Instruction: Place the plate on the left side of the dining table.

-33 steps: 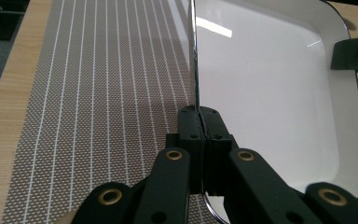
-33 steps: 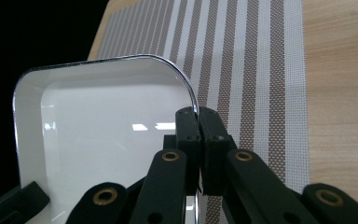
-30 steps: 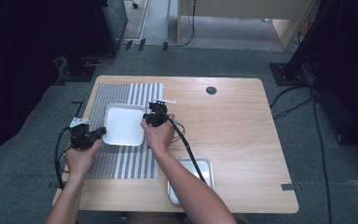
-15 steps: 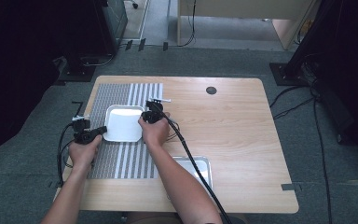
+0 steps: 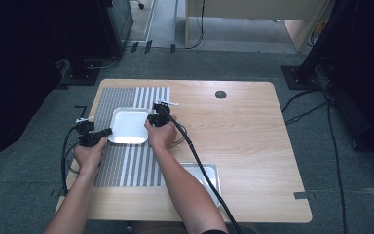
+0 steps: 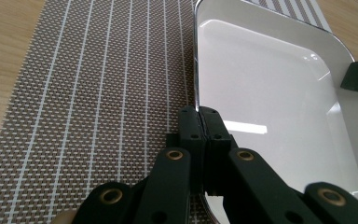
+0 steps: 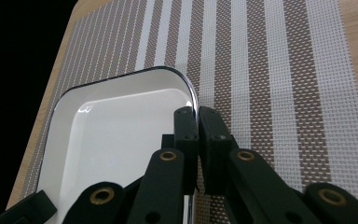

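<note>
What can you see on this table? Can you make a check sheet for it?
Surface: wooden table with a striped placemat on its left part.
Job's things: white tray over the placemat, empty.
Clutter: a second metal tray near the front edge.
Grippers: left gripper shut on the white tray's left rim; right gripper shut on its right rim.
Cables: one trails from each gripper; more lie on the floor.
Surroundings: grey carpet, dark equipment at both sides.

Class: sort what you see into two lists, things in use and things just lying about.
In use: white tray; left claw and right claw, each clamped on a tray rim; striped placemat beneath.
Lying about: metal tray; table grommet.
</note>
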Action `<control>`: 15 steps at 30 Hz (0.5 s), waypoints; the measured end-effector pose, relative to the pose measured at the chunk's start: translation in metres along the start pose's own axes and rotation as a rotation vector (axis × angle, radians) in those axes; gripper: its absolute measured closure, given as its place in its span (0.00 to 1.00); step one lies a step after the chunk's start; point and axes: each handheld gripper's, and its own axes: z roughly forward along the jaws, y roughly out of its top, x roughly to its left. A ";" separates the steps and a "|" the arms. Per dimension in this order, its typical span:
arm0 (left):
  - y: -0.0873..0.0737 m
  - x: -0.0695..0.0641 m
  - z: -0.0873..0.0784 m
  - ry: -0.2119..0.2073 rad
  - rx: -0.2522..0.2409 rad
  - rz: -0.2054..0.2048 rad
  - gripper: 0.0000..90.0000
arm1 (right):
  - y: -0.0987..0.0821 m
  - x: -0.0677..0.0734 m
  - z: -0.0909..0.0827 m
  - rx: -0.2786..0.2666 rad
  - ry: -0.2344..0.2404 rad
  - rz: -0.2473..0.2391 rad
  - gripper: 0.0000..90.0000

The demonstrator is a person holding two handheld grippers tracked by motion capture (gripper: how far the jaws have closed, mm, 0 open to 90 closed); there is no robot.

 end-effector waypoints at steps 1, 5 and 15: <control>0.000 0.001 0.000 -0.001 -0.002 -0.005 1.00 | 0.000 -0.001 0.001 0.003 0.000 0.000 0.97; 0.002 0.001 0.001 0.009 -0.008 -0.012 1.00 | 0.000 -0.004 0.004 0.009 0.012 0.008 0.97; 0.004 0.001 -0.001 0.040 -0.021 -0.001 0.95 | -0.002 -0.005 0.005 0.013 0.024 0.011 0.94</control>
